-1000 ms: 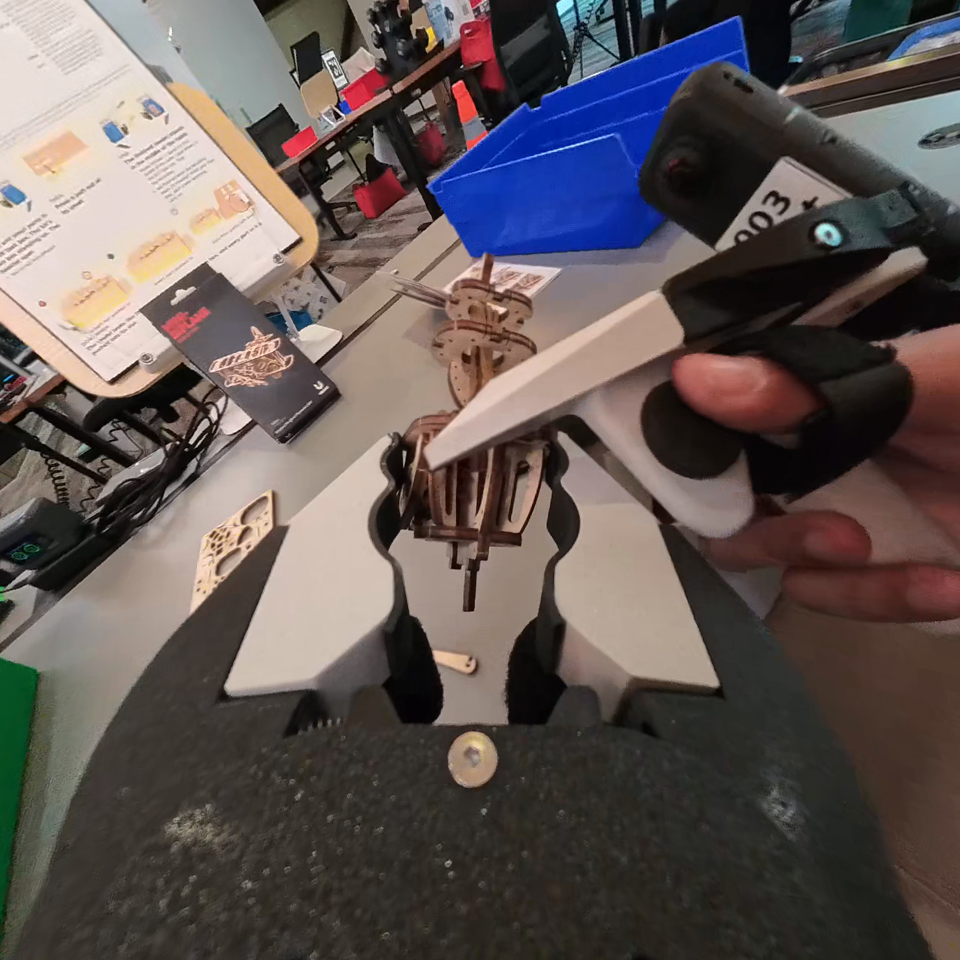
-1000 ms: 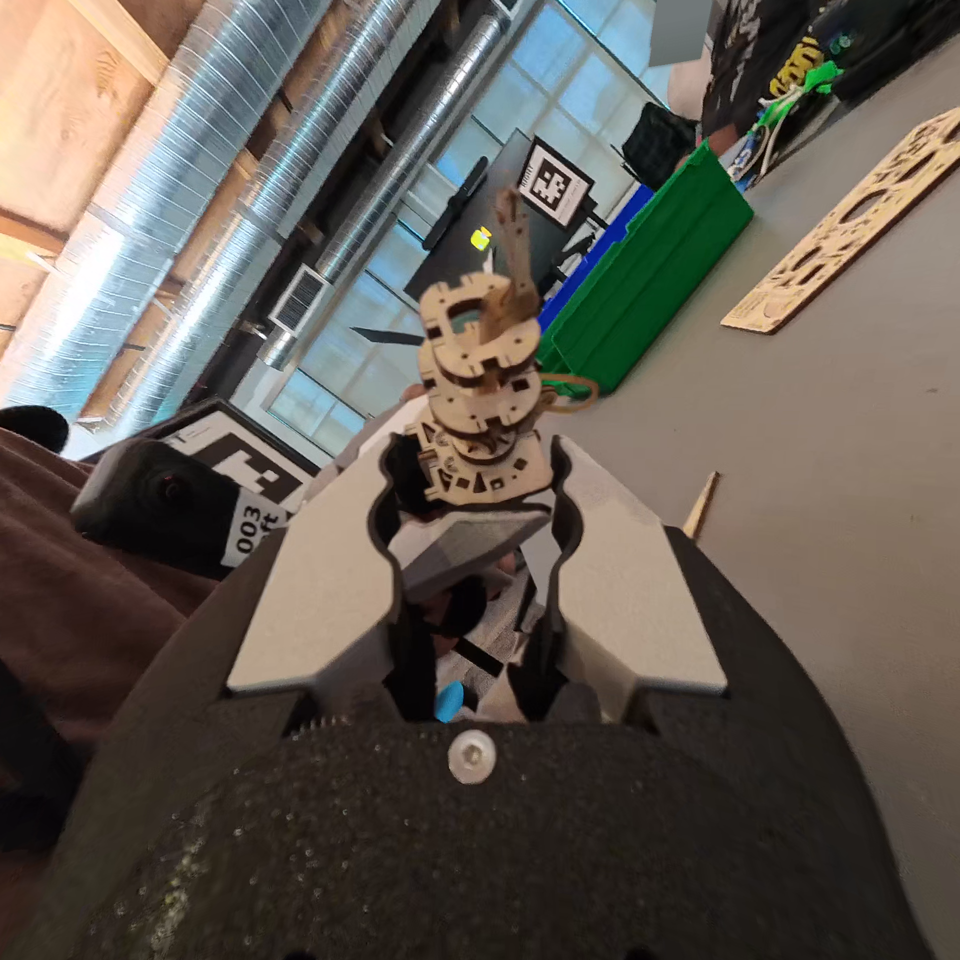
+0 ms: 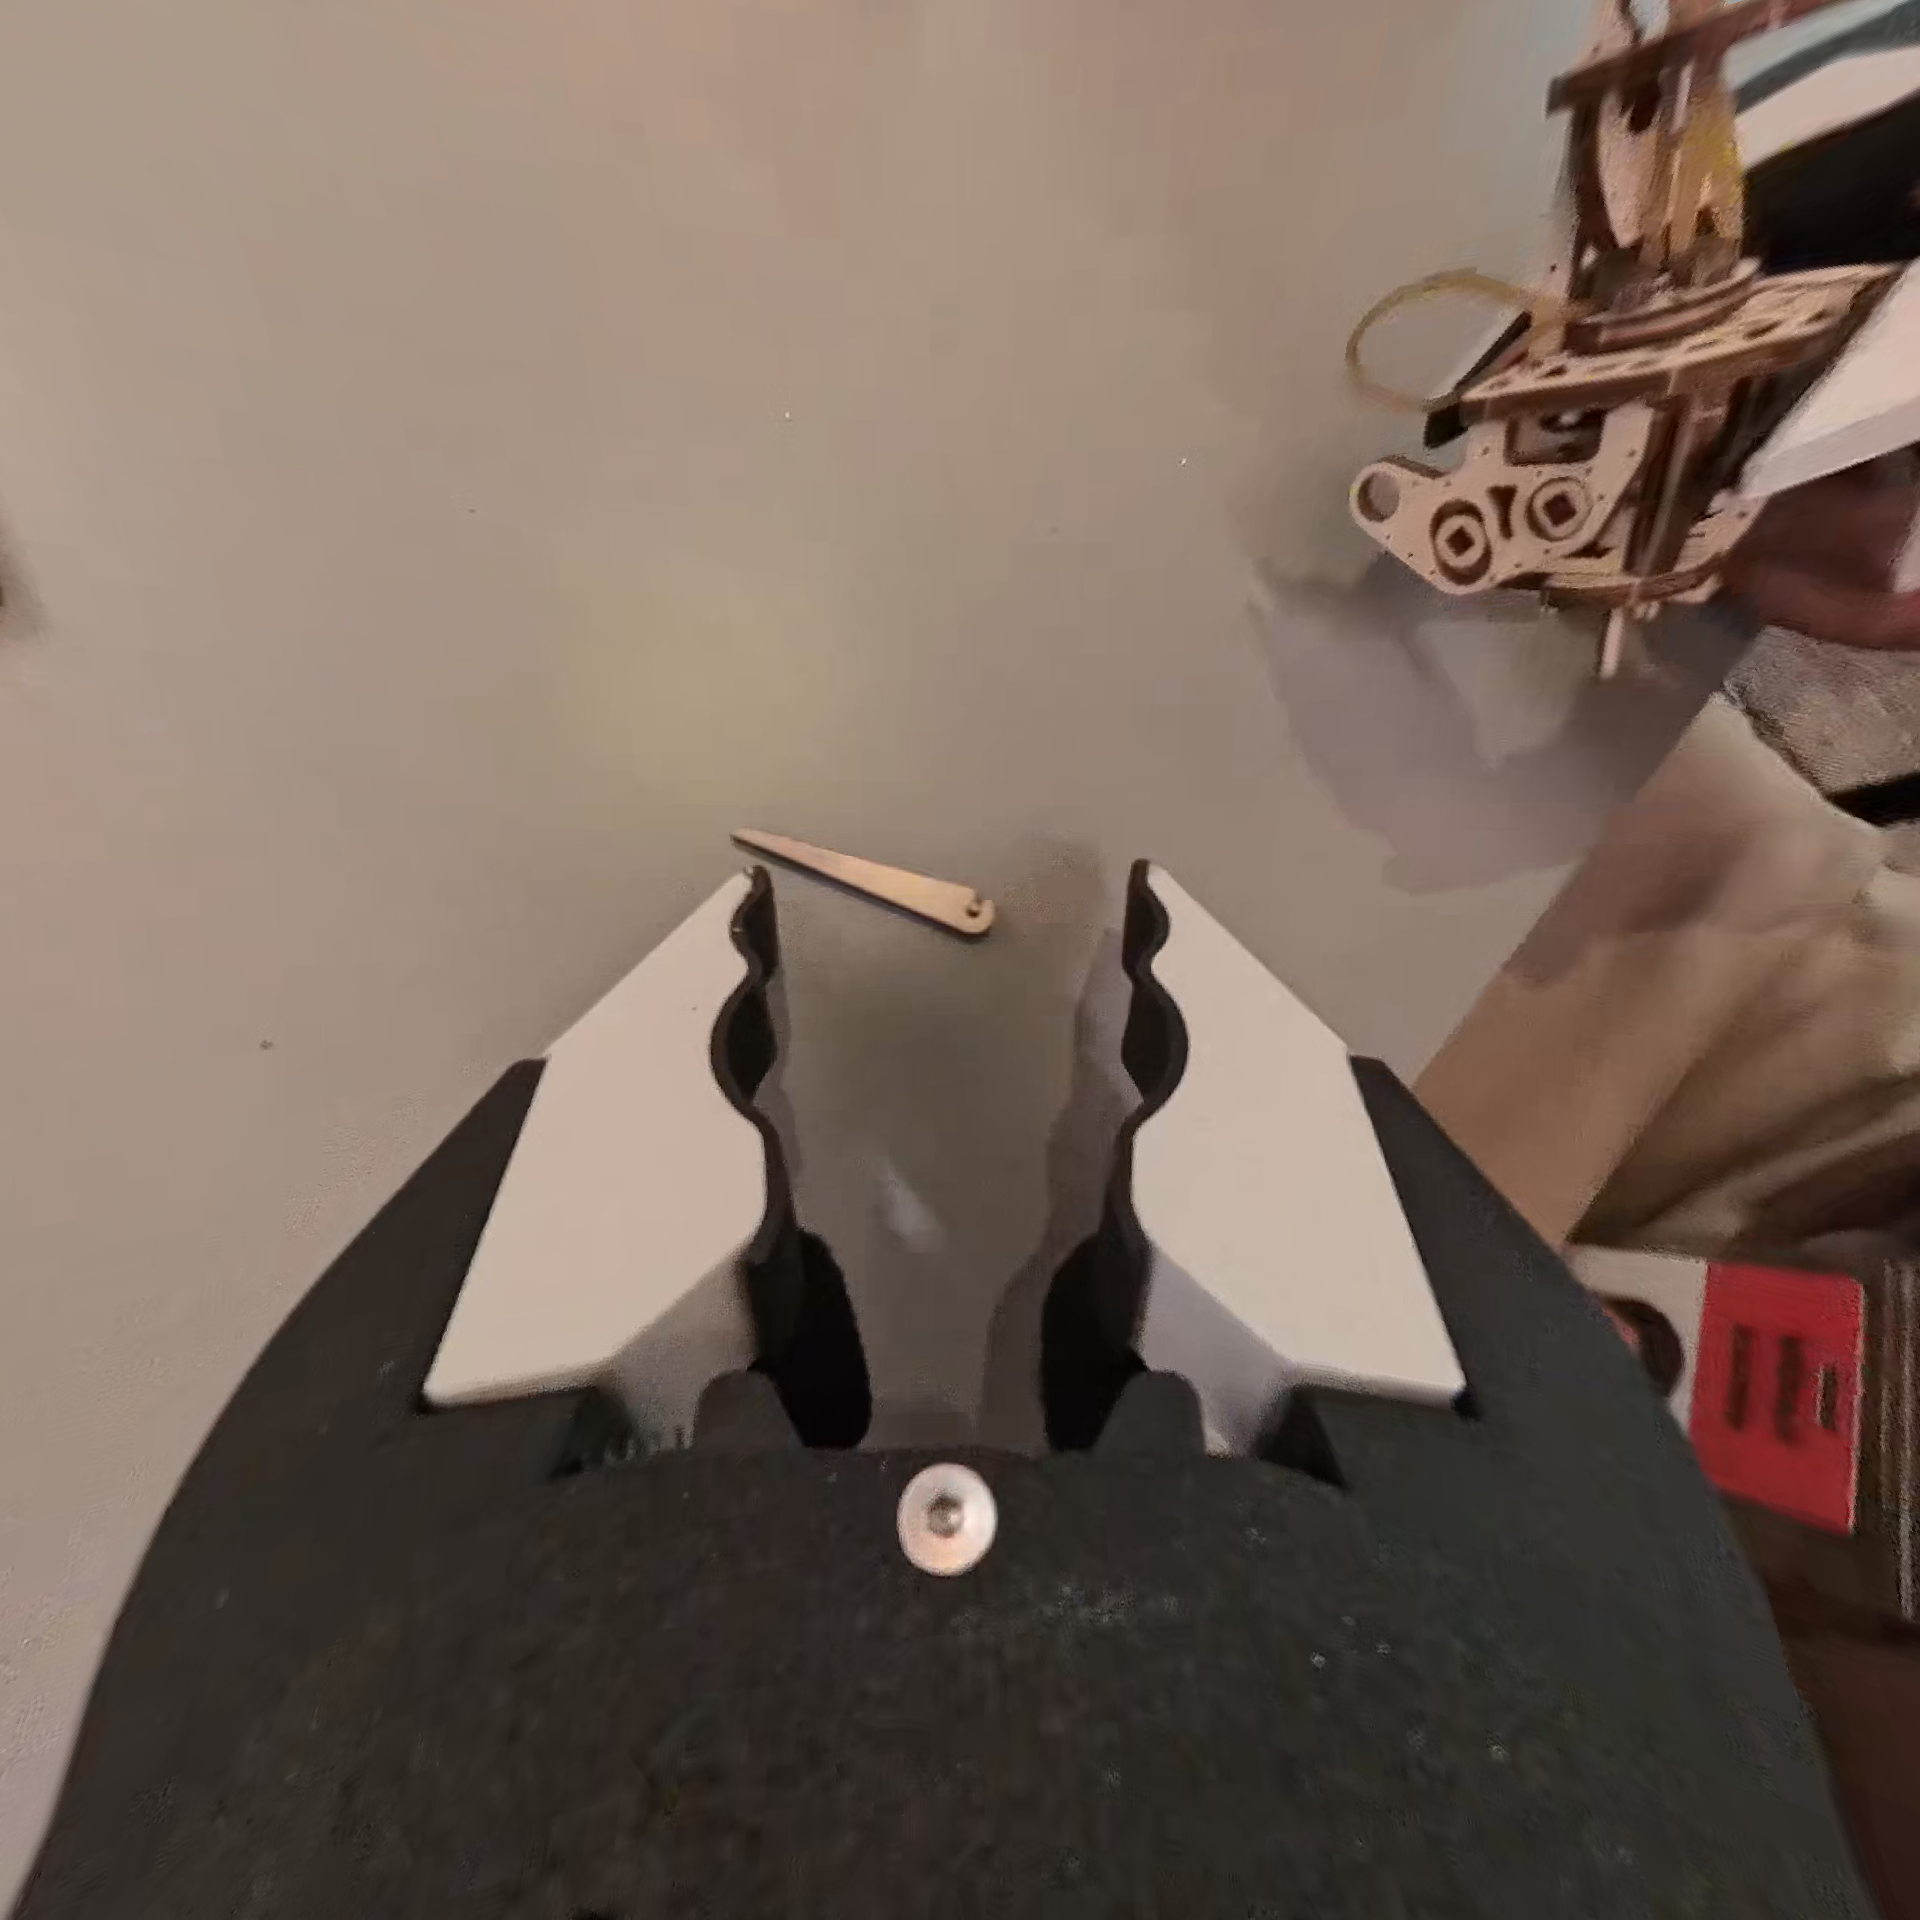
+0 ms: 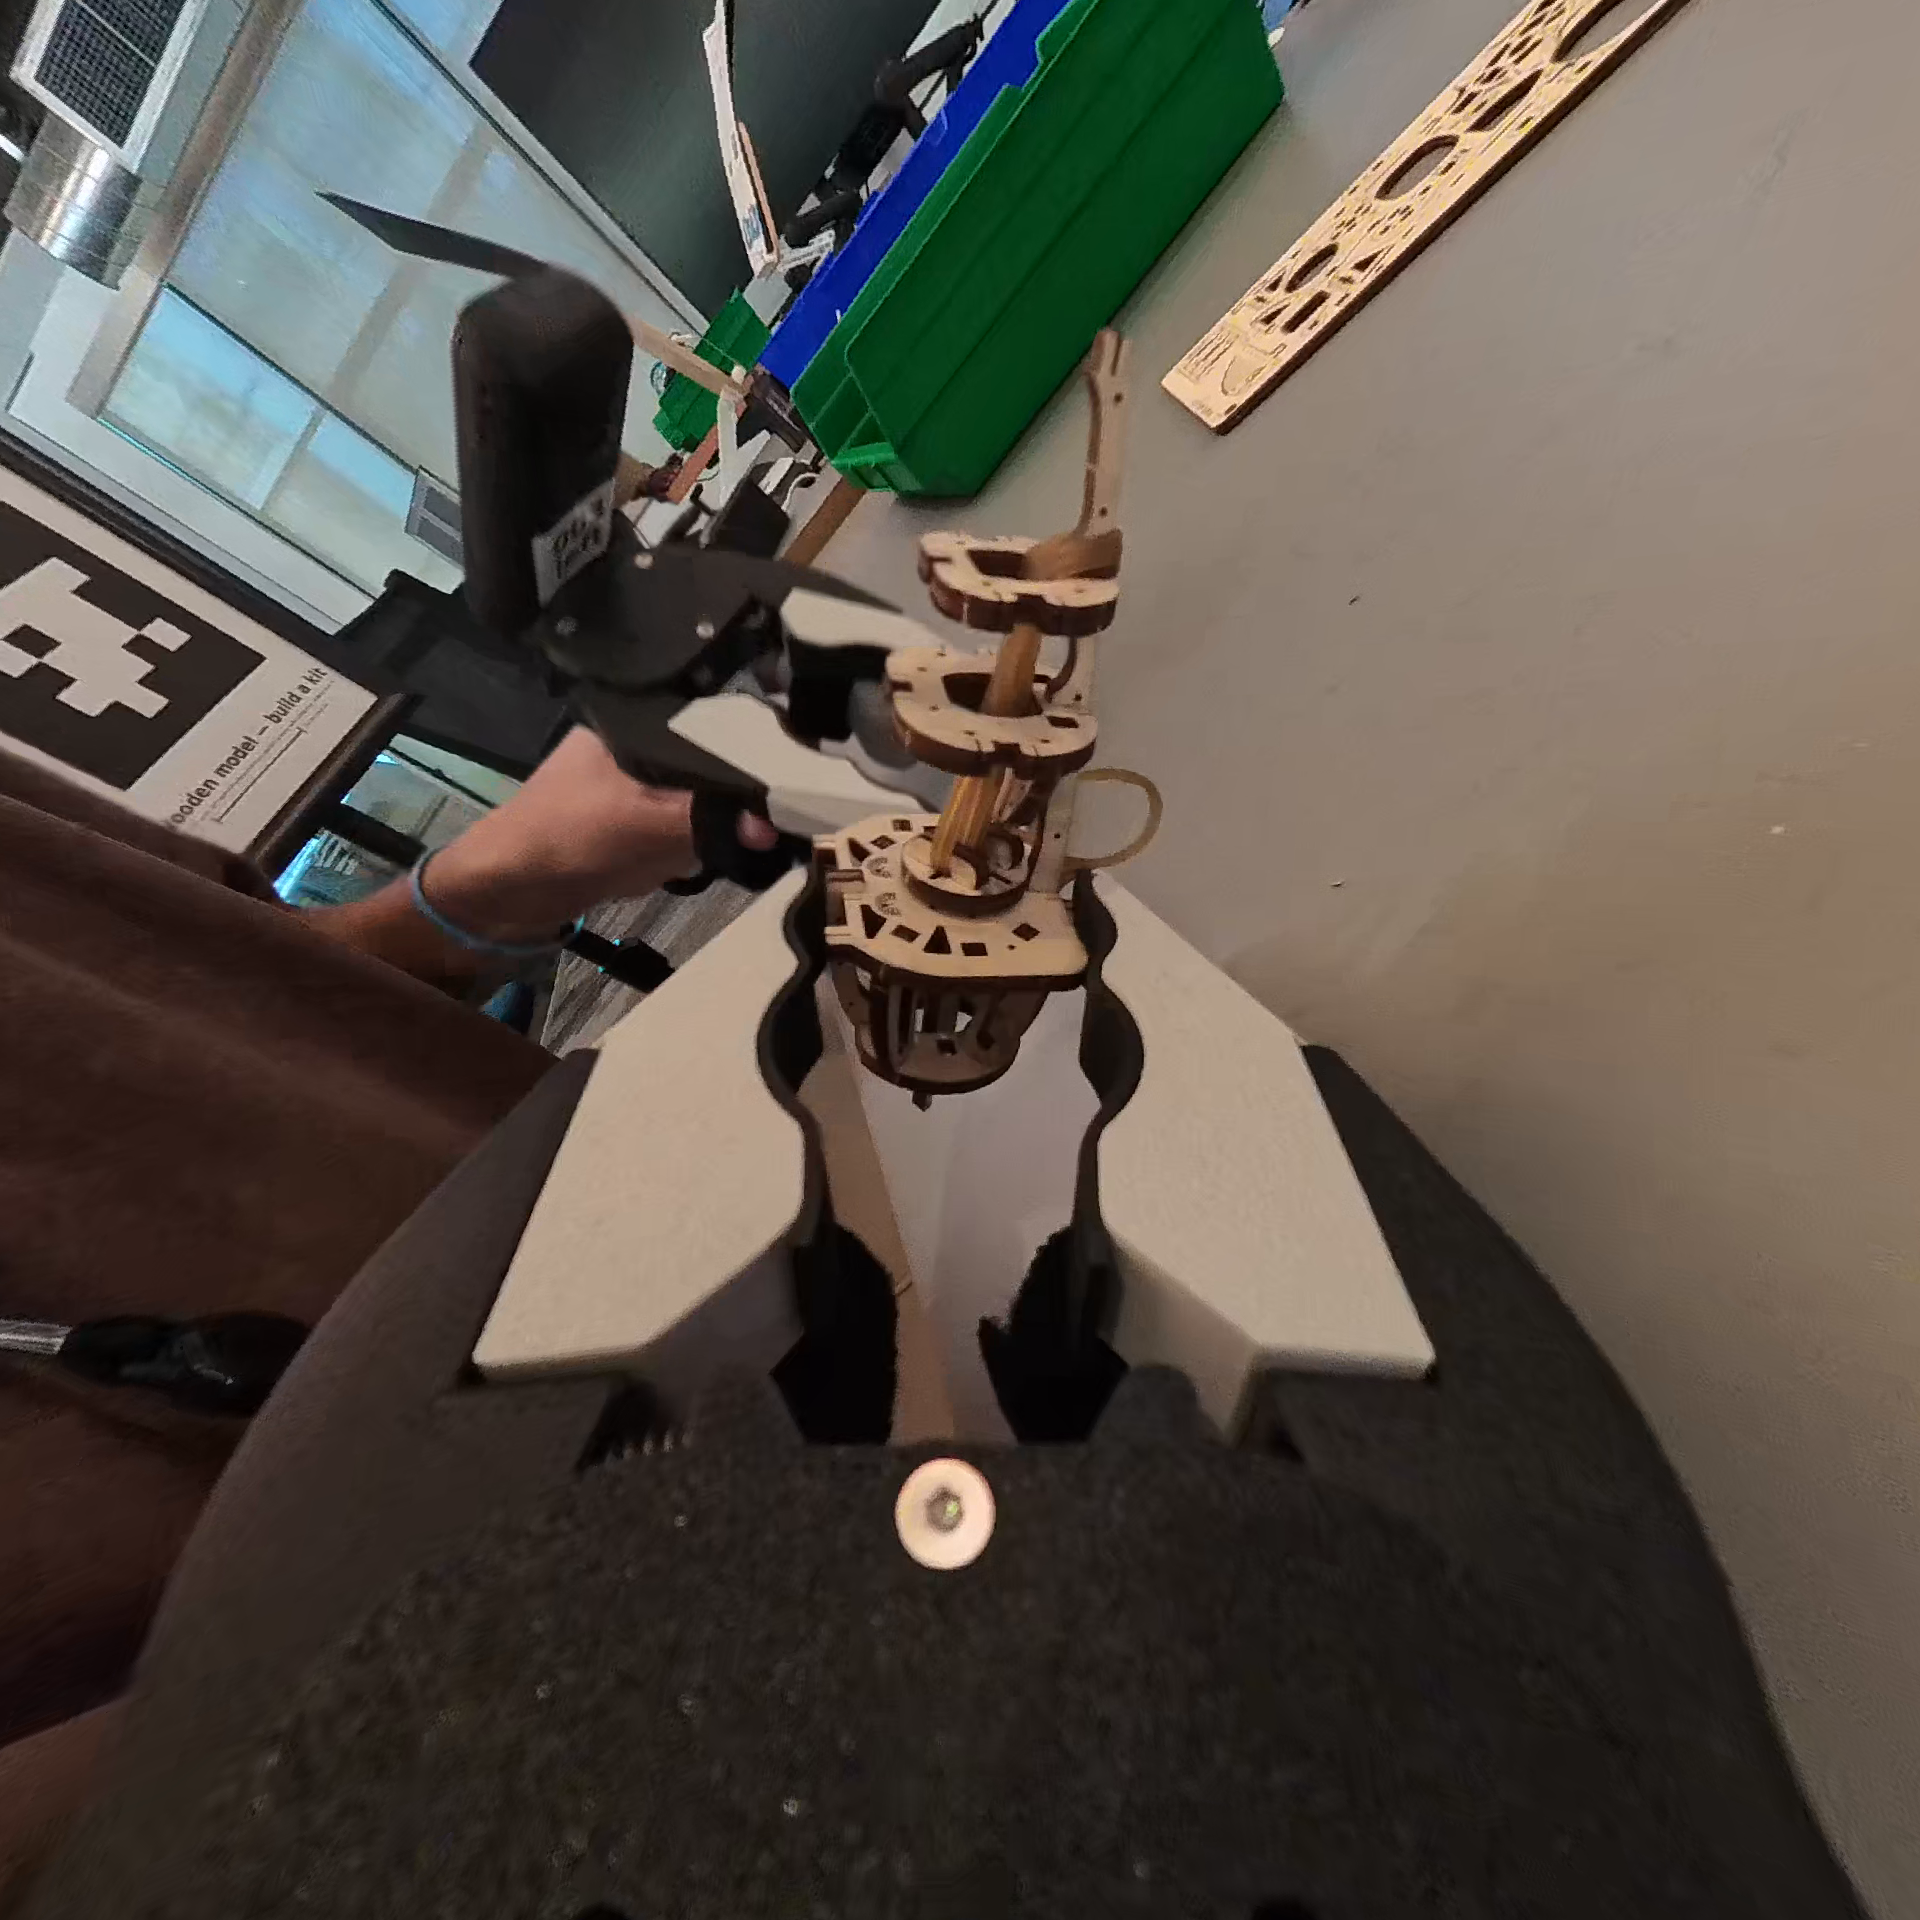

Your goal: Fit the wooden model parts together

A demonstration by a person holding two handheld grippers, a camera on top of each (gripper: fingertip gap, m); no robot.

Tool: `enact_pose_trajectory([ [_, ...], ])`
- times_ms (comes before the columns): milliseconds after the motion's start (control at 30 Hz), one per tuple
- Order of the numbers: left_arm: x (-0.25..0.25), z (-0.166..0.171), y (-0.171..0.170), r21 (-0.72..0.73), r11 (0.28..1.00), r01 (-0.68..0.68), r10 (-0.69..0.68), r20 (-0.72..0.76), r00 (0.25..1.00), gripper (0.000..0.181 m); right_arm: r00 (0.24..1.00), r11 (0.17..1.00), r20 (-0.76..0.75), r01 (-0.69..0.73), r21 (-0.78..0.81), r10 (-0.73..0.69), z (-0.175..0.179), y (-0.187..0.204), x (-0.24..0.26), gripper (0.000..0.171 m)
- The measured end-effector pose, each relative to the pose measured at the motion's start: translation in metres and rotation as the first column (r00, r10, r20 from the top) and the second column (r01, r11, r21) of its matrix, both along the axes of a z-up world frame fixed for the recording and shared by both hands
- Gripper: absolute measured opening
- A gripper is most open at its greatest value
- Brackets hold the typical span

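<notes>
My left gripper (image 3: 948, 883) is hovering over the grey table (image 3: 416, 520) with its fingers spread apart and nothing between them. A thin tapered wooden strip (image 3: 864, 886) is lying flat on the table just past the fingertips, slanting across the gap, apart from both pads as far as I can tell.

My right gripper (image 4: 945, 925) is clamping the wooden model (image 4: 956, 935) by its lower cage-like body, pads pressing on both sides. The model's stacked discs and slender forked mast are sticking out forward beyond the tips, and a loose rubber band (image 4: 1122, 821) is looping off its side. In the left wrist view I am seeing the same model up at the right edge, off the table, somewhat blurred.

Farther along the table, a punched-out wooden sheet (image 4: 1403, 208) is lying flat. Green bins (image 4: 1039, 270) are sitting at the table's far end, a blue bin (image 4: 873, 260) just behind them.
</notes>
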State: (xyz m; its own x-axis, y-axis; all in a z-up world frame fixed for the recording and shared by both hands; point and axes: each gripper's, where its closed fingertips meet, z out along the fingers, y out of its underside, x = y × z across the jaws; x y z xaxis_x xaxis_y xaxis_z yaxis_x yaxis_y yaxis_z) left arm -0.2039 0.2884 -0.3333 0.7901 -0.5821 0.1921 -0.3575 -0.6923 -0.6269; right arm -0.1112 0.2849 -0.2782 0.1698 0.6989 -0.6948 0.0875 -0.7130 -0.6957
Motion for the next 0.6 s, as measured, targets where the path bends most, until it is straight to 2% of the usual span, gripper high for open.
enact_pose_trajectory([
  [100,0.008,-0.006,0.007,0.083,0.995,-0.058,0.062,-0.039,0.997,0.046,1.0,1.0,0.009,-0.001,0.0,0.001,-0.004,0.002,0.0,0.047],
  [233,0.011,-0.008,0.008,0.117,0.992,-0.035,0.048,-0.107,0.993,0.004,1.0,1.0,-0.013,0.009,-0.012,-0.01,-0.002,0.005,0.001,0.047],
  [433,0.01,-0.006,-0.001,0.133,0.987,0.095,-0.072,-0.171,0.983,0.003,0.999,1.0,-0.038,0.009,-0.008,-0.009,0.001,0.007,0.003,0.046],
  [500,0.024,0.014,-0.003,0.15,0.982,0.119,-0.11,-0.066,0.992,0.003,0.999,1.0,-0.038,0.002,0.003,-0.002,0.001,0.007,0.002,0.047],
  [600,0.056,0.057,-0.011,0.068,0.987,0.143,-0.156,0.259,0.953,0.003,0.999,0.999,-0.042,-0.011,0.03,0.013,0.003,0.005,0.0,0.046],
])
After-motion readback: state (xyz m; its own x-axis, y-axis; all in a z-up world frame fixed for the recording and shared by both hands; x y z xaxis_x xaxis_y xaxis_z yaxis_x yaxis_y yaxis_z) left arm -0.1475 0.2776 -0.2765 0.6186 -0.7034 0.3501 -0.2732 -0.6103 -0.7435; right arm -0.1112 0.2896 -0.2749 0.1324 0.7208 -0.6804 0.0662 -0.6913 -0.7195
